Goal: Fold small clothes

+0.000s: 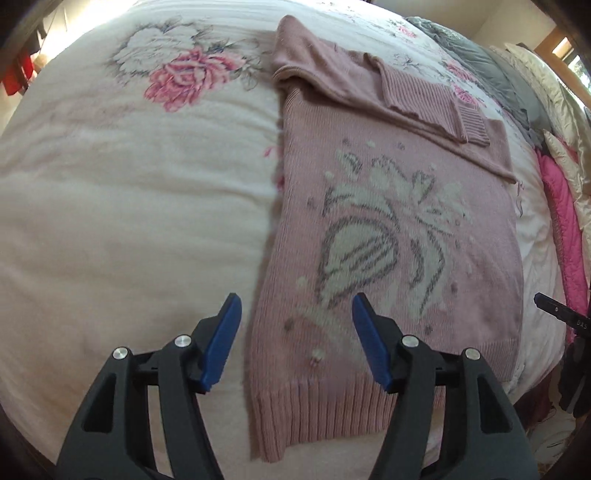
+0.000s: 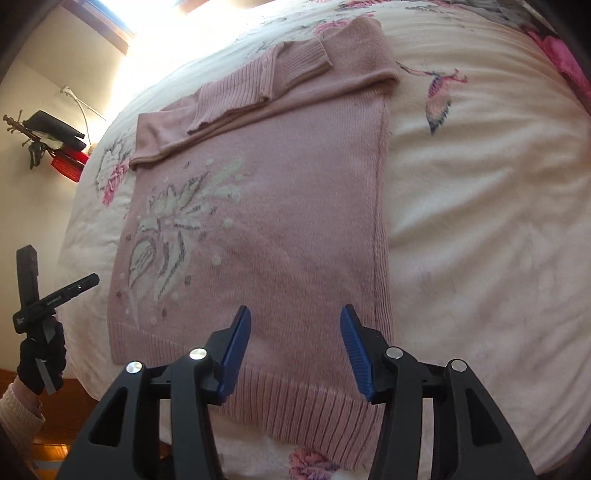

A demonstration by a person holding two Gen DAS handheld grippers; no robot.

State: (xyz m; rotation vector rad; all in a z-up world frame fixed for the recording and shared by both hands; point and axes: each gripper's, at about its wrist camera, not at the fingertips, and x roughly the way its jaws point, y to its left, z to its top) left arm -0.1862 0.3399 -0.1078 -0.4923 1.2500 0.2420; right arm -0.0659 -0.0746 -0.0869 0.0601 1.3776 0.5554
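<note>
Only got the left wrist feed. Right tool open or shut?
Observer: Open and empty. The right tool is over the right half of the sweater hem.
Operator: What's on the bed to the right of the sweater?
Observer: Bedspread with a printed bird level with the folded top.
Operator: Can you see my left hand?
Observer: Yes, the left hand wears a dark glove and is off the bed's edge.

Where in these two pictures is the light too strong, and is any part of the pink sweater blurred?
Right wrist view: glare from the window washes out the top of the bedspread; the pink sweater stays readable. Left wrist view: light is even, but the sweater's near left edge looks smeared. Both views bend straight lines strongly.
</note>
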